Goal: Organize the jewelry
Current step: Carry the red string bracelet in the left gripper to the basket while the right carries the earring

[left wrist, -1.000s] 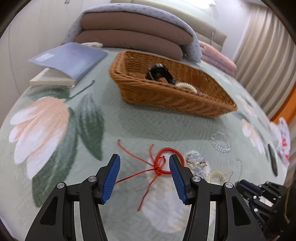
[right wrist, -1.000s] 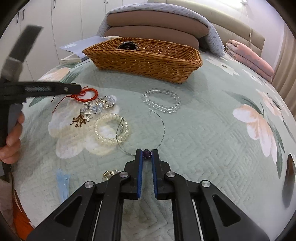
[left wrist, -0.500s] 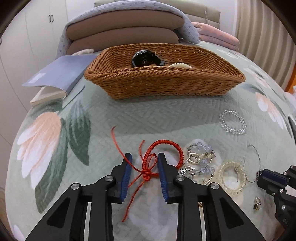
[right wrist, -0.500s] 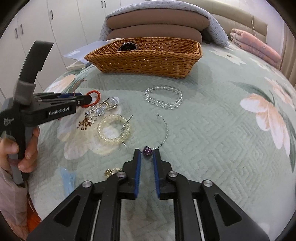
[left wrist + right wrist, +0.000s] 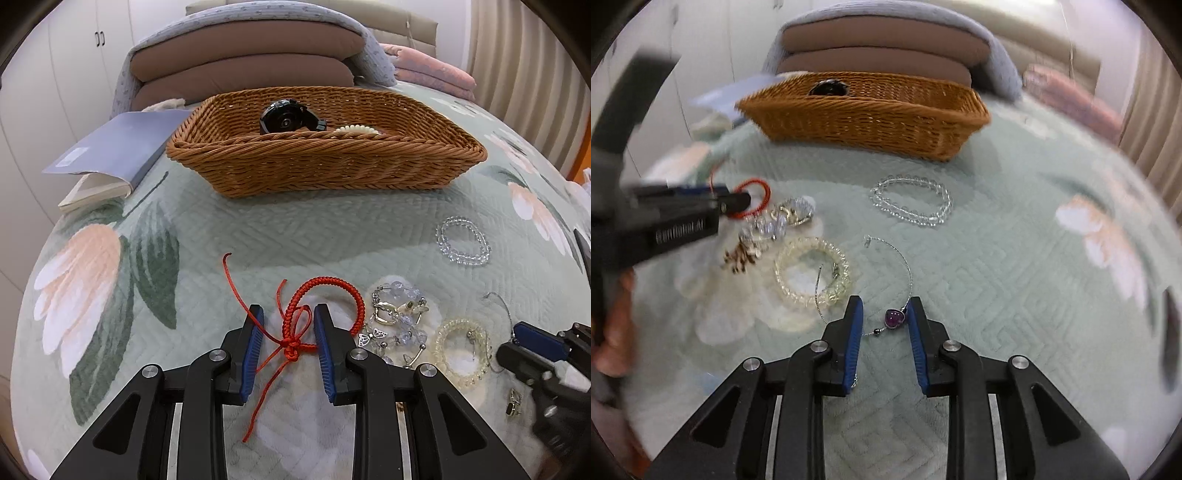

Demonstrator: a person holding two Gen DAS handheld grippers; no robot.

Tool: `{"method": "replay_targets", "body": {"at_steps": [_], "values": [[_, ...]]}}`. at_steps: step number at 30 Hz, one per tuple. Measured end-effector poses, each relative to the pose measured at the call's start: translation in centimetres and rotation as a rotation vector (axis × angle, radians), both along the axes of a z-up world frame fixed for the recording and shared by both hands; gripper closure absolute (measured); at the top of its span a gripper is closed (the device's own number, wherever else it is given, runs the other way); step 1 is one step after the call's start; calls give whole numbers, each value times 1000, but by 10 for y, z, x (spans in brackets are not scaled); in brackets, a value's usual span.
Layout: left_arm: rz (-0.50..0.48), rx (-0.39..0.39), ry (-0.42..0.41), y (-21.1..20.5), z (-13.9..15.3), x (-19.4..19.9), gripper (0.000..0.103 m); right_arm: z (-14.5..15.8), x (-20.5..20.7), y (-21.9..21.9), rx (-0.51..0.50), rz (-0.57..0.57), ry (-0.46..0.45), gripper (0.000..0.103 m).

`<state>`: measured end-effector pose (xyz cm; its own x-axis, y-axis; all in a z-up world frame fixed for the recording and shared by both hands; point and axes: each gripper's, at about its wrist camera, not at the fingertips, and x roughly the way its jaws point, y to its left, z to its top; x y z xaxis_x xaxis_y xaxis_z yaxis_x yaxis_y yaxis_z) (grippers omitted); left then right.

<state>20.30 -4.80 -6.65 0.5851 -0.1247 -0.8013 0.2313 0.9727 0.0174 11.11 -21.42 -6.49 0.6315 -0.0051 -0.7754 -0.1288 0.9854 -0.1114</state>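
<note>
Straddling the knot of the red cord bracelet [image 5: 317,306] at lower centre with the left gripper [image 5: 289,349], fingers parted and holding nothing. Closing squarely on the knot, probably, to keep the loose tails from slipping. Bracketing the purple heart pendant [image 5: 894,318] with the right gripper [image 5: 883,332], likewise spread and empty. Crowding at right: charm bracelet [image 5: 397,325], yellow bead bracelet [image 5: 461,350], clear bead bracelet [image 5: 463,242]. Waiting at upper centre on the bed, the wicker basket [image 5: 325,173], watch [image 5: 284,118] inside.

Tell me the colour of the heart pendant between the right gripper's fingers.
Purple; the heart pendant shows best in the right wrist view.
</note>
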Motion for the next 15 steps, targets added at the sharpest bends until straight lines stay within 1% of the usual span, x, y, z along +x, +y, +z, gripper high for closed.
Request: {"method": "replay_targets", "body": {"at_steps": [1, 2, 3, 5, 6, 7, 10, 12, 15], "values": [[-2, -1, 0, 0, 0, 0, 74, 0, -2, 4, -23, 5, -7, 81], [-3, -2, -1, 1, 0, -1, 74, 0, -4, 6, -29, 11, -13, 90], [-5, -1, -1, 1, 0, -1, 74, 1, -4, 5, -30, 11, -17, 90], [-9, 3, -4, 0, 0, -2, 76, 4, -7, 0, 5, 18, -31, 91], [-18, -4, -3, 0, 0, -2, 84, 6, -8, -5, 36, 23, -36, 91], [-24, -9, -3, 0, 0, -3, 95, 11, -9, -11, 74, 27, -47, 91], [-29, -29, -3, 1, 2, -4, 96, 21, -11, -17, 95, 24, -91, 91], [-33, -68, 7, 6, 4, -4, 97, 28, -12, -22, 109, 20, -113, 91], [-18, -155, 33, 22, 5, -2, 97, 35, -13, -27, 134, 14, -127, 91]]}}
